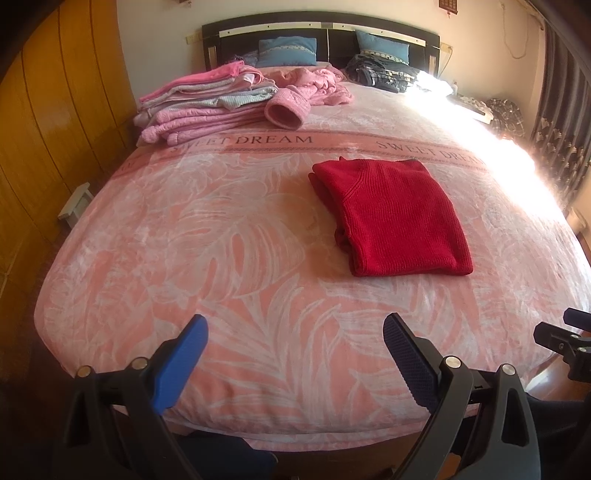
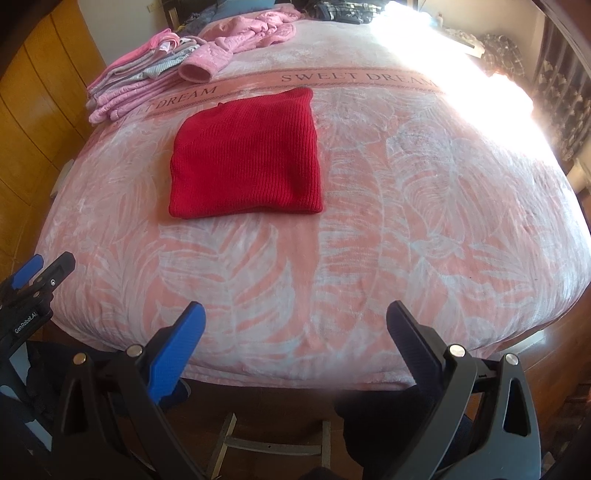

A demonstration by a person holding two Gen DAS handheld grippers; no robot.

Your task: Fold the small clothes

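Seemingly folded already, the red sweater [image 2: 245, 155] lies on the bed [image 2: 406, 240] at eleven o'clock from the right gripper [image 2: 295, 332]. Both it and the left gripper [image 1: 295, 343] hang spread and empty. Next probably calls for carrying the sweater to the pink stack [image 1: 199, 107] at ten o'clock.

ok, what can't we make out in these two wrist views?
- Right side of the bed: blown out by sunlight in both views, so the items there are unreadable.
- Red sweater: its folded-under layers and sleeves are hidden by its own top layer.
- Pink pile: garments overlap, so the count is unclear.
- Headboard: cut off by the top edge in the right wrist view.
- Right gripper and left gripper: both open, handles cropped.
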